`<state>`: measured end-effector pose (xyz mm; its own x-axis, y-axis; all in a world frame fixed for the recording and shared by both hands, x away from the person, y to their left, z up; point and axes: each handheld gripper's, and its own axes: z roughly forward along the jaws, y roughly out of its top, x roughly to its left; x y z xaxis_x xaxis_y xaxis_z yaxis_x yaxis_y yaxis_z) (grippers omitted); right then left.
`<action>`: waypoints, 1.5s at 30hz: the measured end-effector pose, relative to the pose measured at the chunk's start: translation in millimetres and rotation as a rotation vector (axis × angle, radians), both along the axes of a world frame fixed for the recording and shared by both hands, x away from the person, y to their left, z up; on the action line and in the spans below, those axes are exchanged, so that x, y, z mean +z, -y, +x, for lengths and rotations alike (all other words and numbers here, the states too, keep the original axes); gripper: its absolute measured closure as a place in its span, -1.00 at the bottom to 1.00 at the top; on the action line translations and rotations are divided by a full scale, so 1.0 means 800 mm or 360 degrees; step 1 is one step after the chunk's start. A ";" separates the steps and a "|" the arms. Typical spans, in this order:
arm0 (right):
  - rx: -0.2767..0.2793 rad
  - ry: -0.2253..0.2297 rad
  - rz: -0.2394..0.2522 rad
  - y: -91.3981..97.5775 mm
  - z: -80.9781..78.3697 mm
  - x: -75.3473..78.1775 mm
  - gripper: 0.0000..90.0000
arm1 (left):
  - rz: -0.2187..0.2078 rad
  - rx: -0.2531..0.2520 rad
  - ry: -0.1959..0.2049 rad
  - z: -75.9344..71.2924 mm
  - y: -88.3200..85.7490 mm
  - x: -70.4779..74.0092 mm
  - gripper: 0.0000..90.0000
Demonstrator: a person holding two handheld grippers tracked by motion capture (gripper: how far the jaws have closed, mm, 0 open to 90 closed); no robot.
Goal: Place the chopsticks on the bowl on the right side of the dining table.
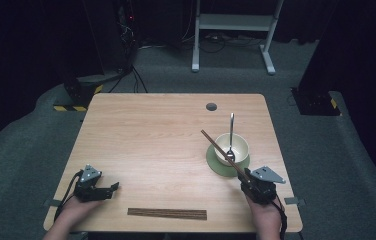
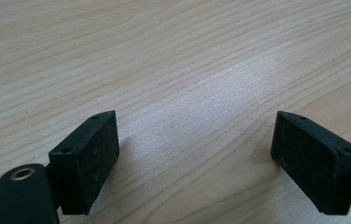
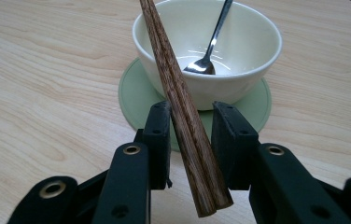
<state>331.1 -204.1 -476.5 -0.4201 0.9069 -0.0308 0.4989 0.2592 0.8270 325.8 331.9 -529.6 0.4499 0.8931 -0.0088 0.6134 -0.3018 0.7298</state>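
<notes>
Paired wooden chopsticks (image 3: 183,107), round cream bowl (image 3: 253,51)

Bright, evenly lit table (image 1: 151,145), dark surroundings, perhaps slightly soft focus.

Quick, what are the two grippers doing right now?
Left gripper: open, nothing between its fingers, just above the table.
Right gripper: open, with the chopsticks between its fingers, leaning on the bowl; the fingers stand apart from them.
</notes>
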 end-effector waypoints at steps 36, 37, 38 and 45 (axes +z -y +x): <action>-0.0082 0.0035 0.0012 0.010 0.001 0.000 0.34 | 0.0001 -0.0125 0.0257 0.120 0.234 0.079 -0.59; -0.0082 0.0035 0.0012 0.010 0.001 0.000 0.34 | 0.0007 -0.0134 0.0257 0.125 0.243 0.078 -0.59; -0.0082 0.0037 0.0011 0.010 0.001 0.000 0.34 | 0.0017 -0.0139 0.0258 0.131 0.254 0.077 -0.58; -0.0101 0.0043 0.0017 0.015 0.001 -0.001 0.34 | 0.0022 -0.0183 0.0276 0.150 0.299 0.072 -0.51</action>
